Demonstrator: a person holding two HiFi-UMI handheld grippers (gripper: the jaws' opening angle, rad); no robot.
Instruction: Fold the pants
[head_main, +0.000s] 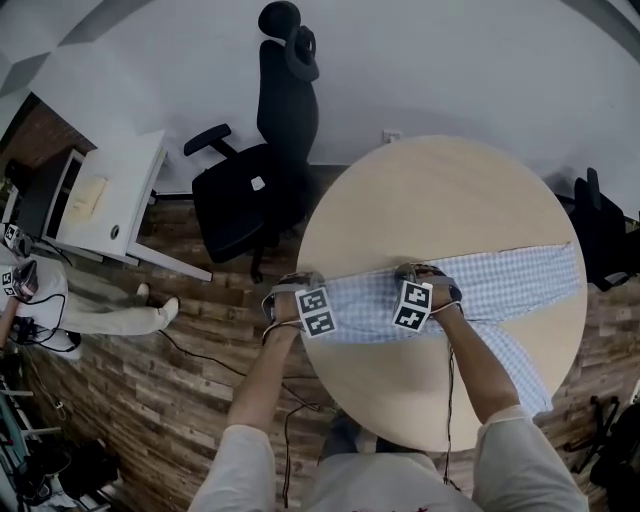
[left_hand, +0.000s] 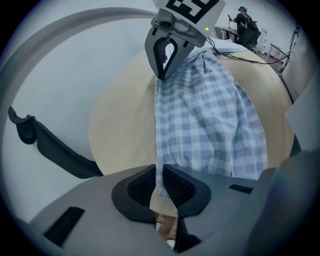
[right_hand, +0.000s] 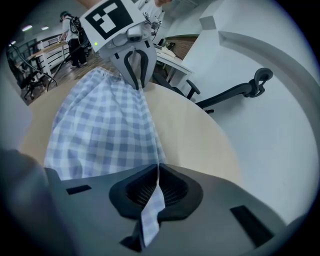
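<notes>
Linking left tool (left_hand: 161, 176), right tool (right_hand: 157, 176): pants (head_main: 500, 283)

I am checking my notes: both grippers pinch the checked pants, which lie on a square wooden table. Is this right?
Not quite: the table is round, not square, as the head view shows. The left gripper and the right gripper do both pinch the checked pants.

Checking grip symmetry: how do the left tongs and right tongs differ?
The left tongs sit at the table's rim; the right tongs are farther in. A checked strip pokes back through the right tongs; the left tongs show only an edge. Both clamp the pants.
</notes>
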